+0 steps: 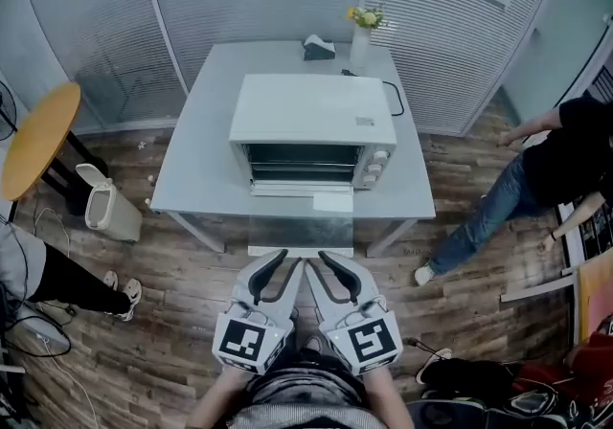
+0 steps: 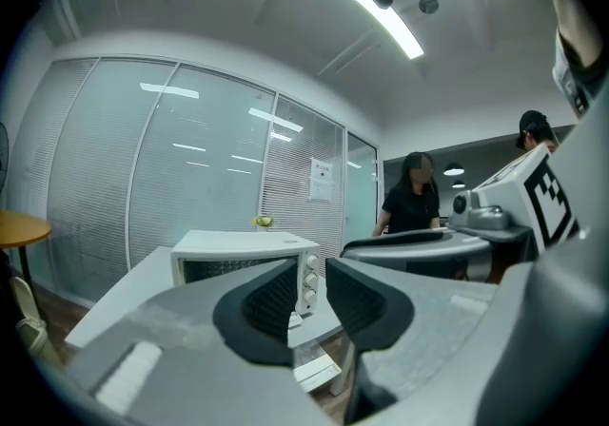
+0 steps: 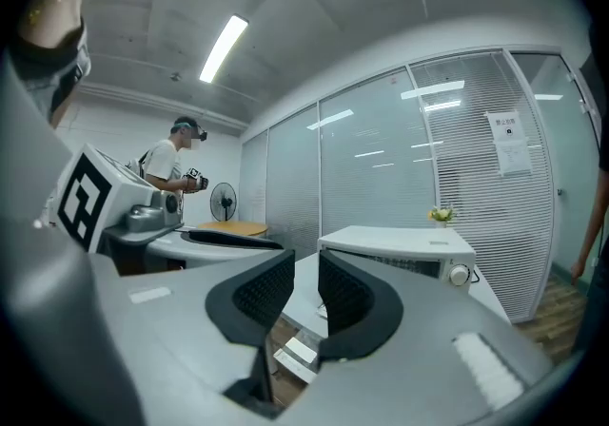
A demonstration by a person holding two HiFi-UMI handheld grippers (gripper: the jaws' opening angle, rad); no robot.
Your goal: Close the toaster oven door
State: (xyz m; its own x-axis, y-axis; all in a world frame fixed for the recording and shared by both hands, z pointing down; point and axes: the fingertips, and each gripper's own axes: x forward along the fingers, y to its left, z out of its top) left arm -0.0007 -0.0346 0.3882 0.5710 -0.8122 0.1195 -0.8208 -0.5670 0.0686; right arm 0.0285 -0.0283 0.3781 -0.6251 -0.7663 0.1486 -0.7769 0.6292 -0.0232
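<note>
A white toaster oven (image 1: pixel 311 125) stands on a grey table (image 1: pixel 192 169), facing me. Its glass door (image 1: pixel 302 224) is let down flat over the table's front edge, with the white handle (image 1: pixel 300 251) nearest me. My left gripper (image 1: pixel 287 264) and right gripper (image 1: pixel 319 264) are side by side just short of that handle, both pointing at the oven. In the left gripper view the oven (image 2: pixel 243 258) shows beyond the open left gripper (image 2: pixel 309 305), which holds nothing. In the right gripper view the right gripper (image 3: pixel 304 296) is likewise open and holds nothing, with the oven (image 3: pixel 400 248) to its right.
A vase of yellow flowers (image 1: pixel 362 34), a dark box (image 1: pixel 318 47) and a power cord (image 1: pixel 393 97) are behind the oven. Nearby are a white bin (image 1: pixel 105 207), a round wooden table (image 1: pixel 38 135), a person (image 1: pixel 546 169) at right and bags (image 1: pixel 498 389).
</note>
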